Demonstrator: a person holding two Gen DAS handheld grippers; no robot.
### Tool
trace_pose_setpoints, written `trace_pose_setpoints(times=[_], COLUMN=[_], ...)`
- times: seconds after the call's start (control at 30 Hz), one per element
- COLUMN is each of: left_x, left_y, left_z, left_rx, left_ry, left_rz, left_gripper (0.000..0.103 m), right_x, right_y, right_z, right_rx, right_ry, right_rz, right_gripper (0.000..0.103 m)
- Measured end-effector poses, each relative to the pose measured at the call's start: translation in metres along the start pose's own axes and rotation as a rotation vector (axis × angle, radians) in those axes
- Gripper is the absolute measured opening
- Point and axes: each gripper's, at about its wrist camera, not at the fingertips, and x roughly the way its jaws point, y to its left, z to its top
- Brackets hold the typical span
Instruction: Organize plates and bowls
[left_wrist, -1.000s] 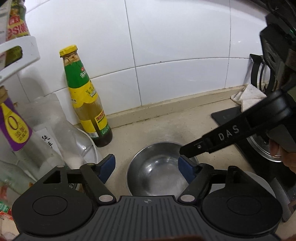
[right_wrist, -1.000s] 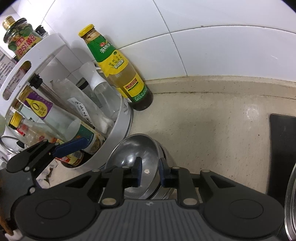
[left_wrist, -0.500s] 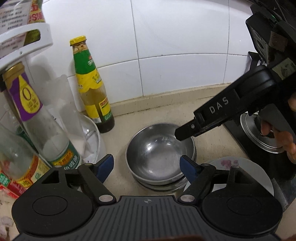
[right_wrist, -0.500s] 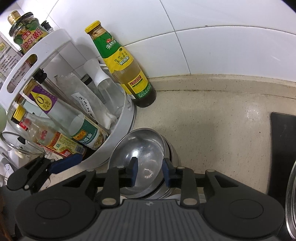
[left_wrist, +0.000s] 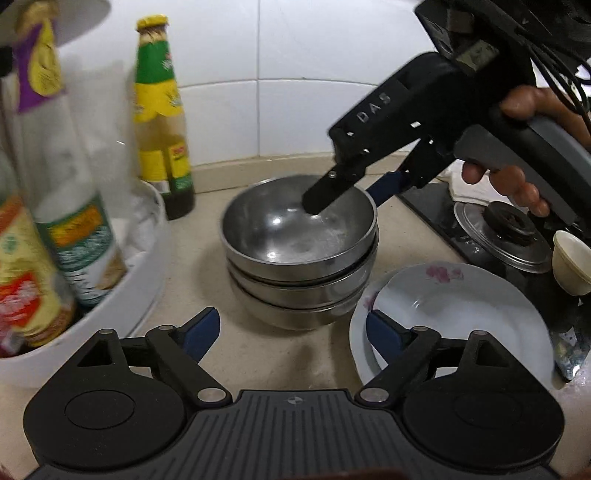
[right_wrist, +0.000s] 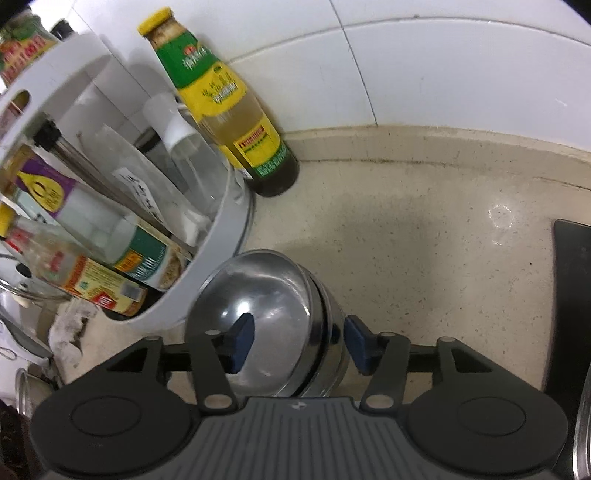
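**Right claw spread across the rim of the stacked bowls**

A stack of steel bowls (left_wrist: 301, 251) stands on the beige counter (right_wrist: 424, 236), near the tiled wall. From the left wrist view, three nested bowls can be counted, the top one sitting slightly askew. A white plate (left_wrist: 454, 317) with a pink flower print lies on the counter just right of the stack, touching or nearly touching its base.

The right claw (right_wrist: 299, 341) is spread open over the near side of the stack. One blue pad (right_wrist: 242, 338) sits inside the top bowl and the other is outside the stack's wall, so the rim lies between them; neither pad is clearly pressing on the metal. In the left wrist view the same claw (left_wrist: 349, 192) reaches down from the upper right, with the person's fingers wrapped around its grey handle.

The left claw (left_wrist: 293, 332) is also spread wide and holds nothing. It hovers on the near side of the stack, its right pad over the edge of the plate.

To the left of the bowls is a round white rack (right_wrist: 218, 258) crowded with bottles and jars. A tall sauce bottle (right_wrist: 229, 107) with a yellow cap stands against the wall beside it. At far right, a pot lid (left_wrist: 506, 232) and a small cream cup (left_wrist: 572, 266) rest on the dark stove.
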Motion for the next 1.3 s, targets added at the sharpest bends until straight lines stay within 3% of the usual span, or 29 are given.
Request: trace_pose_setpoints(times=[0.13,0.37,0.6,0.87,1.3], left_x=[0.029,0.06,0.084,0.085,0.041], left_y=[0.008,0.023,0.036,0.043,0.027], left_z=[0.001,0.002,0.002,0.006,0.014], left_rx=[0.006,-0.004,-0.041,-0.082,-0.023], left_ry=[0.006,0.016,0.019,0.009,-0.051], left_rz=[-0.041,-0.158,-0.268,-0.258,-0.207], left_gripper=[0.09,0.102,0.103,0.103,0.103], right_x=[0.016,0.04,0.066,0.067,0.035], right_y=[-0.005,-0.026,-0.031,-0.031,-0.017], right_z=[0.003,0.008,0.008,0.011,0.006], right_rx=[0.0,0.084,0.115,0.113,0.095], right_ry=[0.031,0.087,0.133,0.117,0.04], right_rz=[-0.007,0.086,0.148,0.149,0.206], right_gripper=[0.057,0.059,0.066,0.063,0.061])
